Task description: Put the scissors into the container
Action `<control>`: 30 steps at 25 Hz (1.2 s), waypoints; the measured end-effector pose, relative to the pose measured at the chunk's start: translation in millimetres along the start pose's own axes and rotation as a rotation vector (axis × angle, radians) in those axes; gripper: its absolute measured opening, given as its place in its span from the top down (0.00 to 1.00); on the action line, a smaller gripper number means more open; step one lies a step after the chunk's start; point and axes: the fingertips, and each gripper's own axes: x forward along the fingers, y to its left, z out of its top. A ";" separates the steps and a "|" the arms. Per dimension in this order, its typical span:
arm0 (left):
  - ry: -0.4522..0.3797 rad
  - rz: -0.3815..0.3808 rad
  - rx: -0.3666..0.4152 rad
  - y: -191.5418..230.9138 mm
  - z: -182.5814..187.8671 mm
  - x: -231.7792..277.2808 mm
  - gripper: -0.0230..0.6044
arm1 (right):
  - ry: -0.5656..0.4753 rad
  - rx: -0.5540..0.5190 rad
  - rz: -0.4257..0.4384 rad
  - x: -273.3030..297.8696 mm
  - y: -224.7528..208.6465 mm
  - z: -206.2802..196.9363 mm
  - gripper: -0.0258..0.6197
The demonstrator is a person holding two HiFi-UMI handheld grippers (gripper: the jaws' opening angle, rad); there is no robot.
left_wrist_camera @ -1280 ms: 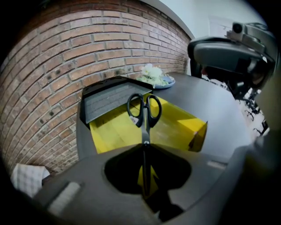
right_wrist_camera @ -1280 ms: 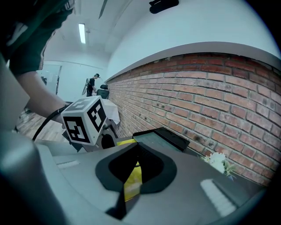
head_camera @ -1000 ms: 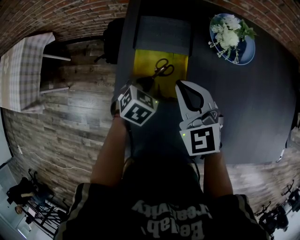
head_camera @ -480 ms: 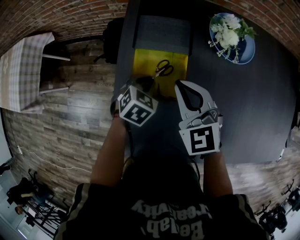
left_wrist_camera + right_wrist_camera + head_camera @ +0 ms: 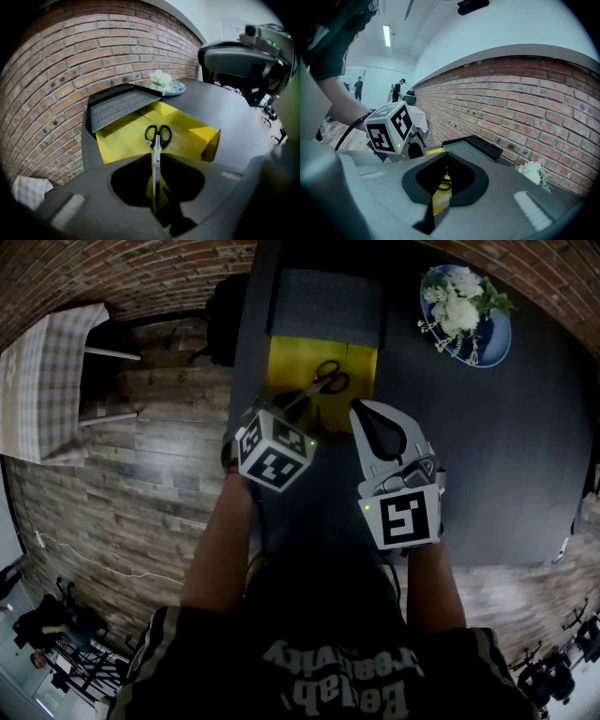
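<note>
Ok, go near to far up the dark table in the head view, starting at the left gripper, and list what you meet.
The left gripper, shut on the blades → black-handled steel scissors, handles over the box → bare floor of the yellow open container → dark grey ribbed lid beyond it.

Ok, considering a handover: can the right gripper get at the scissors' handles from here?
Probably yes. The handles of the scissors stick out past the left gripper over the open yellow container, with nothing between them and the right gripper; its shut jaws would need opening.
</note>
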 end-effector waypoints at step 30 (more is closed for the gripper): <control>0.053 0.045 0.042 3.4 -3.3 3.8 0.96 | 0.021 0.009 0.004 -3.9 -3.8 -12.0 0.95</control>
